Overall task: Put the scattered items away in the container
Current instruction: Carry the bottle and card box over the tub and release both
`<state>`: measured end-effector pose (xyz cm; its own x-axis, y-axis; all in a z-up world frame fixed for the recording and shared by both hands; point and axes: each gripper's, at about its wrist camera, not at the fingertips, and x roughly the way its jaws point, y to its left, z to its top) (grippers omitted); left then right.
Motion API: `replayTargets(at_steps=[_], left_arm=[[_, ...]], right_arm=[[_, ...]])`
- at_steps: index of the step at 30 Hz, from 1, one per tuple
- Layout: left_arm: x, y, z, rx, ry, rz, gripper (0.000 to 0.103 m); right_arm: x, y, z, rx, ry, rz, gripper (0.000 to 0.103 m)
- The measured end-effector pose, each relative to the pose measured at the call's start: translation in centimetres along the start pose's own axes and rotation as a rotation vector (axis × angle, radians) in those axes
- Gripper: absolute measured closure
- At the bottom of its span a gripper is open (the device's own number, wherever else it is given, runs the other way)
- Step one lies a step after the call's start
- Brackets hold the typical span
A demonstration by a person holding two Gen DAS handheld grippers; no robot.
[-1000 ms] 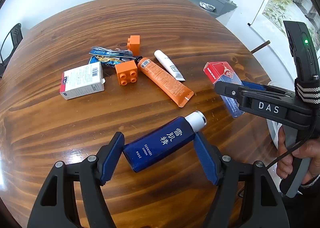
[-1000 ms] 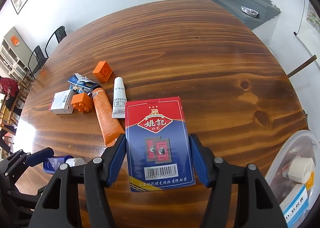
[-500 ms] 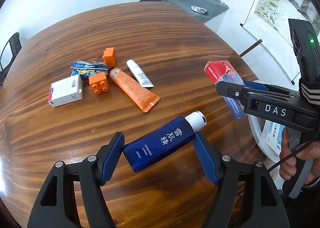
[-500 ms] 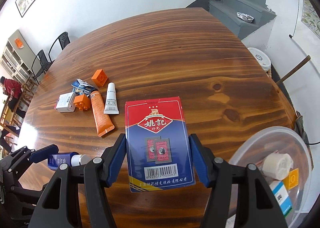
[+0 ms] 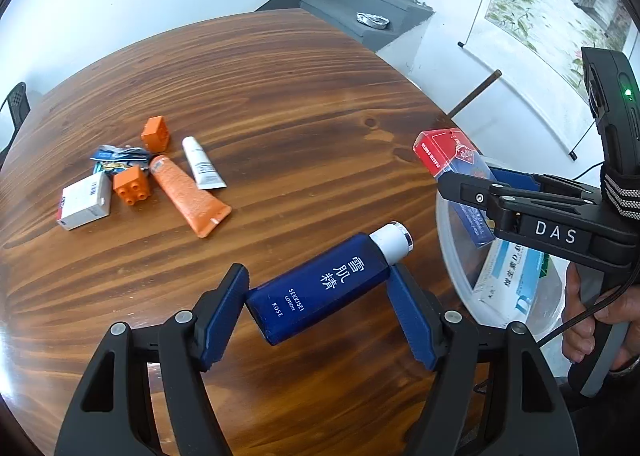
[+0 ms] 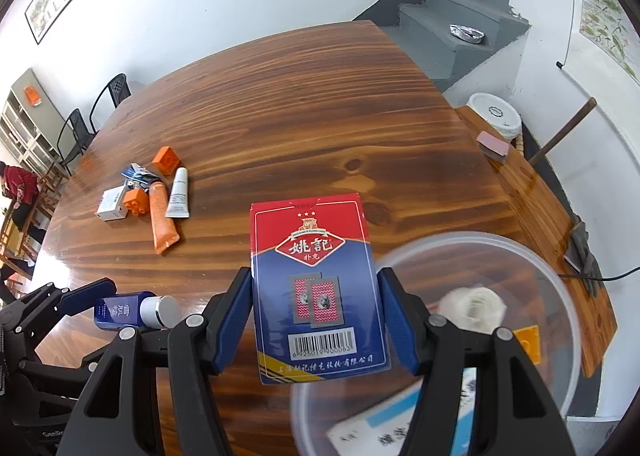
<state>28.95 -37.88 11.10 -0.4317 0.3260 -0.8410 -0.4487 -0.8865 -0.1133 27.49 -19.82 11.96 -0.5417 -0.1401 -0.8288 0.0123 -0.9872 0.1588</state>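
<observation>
The right claw [image 6: 316, 320], clamped on the card box [image 6: 316, 284], hung at the clear container's [image 6: 560, 276] near rim; the left claw [image 5: 320, 316], gripping the lotion bottle [image 5: 324, 288] lengthwise, sat farther away.

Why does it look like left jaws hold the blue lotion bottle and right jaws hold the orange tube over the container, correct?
Not quite. The right gripper holds the playing-card box, per the right wrist view; the orange tube lies on the table. The left gripper does hold the blue lotion bottle.
</observation>
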Motion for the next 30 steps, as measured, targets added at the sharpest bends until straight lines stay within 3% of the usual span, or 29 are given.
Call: replayTargets(at_steps=[30], left_arm=[[1.5,-11.0,1.1,0.144,-0.024,-0.083,0.028]], right_arm=[[-5.2,-12.2,-5.1,0.161,-0.028,-0.105,0.037]])
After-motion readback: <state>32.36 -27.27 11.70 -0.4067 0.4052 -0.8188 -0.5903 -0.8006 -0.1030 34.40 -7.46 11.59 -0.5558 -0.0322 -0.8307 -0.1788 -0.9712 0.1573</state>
